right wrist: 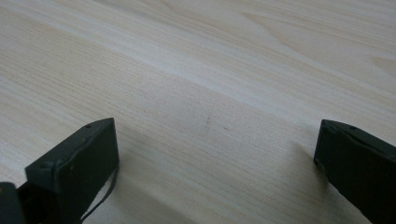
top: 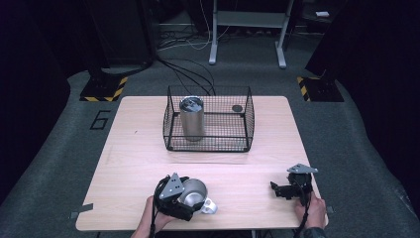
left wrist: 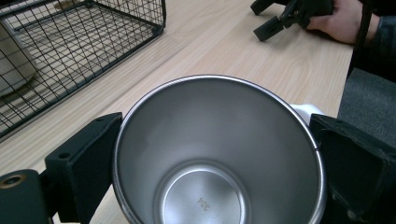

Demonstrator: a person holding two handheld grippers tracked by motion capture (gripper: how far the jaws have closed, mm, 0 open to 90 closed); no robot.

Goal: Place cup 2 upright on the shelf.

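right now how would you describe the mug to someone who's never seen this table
On the wooden table, look at the near edge, well in front of the wire basket. The mug sits between the left tongs: open, steel, white-handled, unlike the taller lidded tumbler in the basket.

A silver steel mug (left wrist: pixel 219 154) with a white handle (top: pixel 210 206) sat between black jaws on a pale wood-grain surface (top: pixel 148 158); behind stood a black wire basket (top: pixel 171 119) holding a silver tumbler (top: pixel 191 119).
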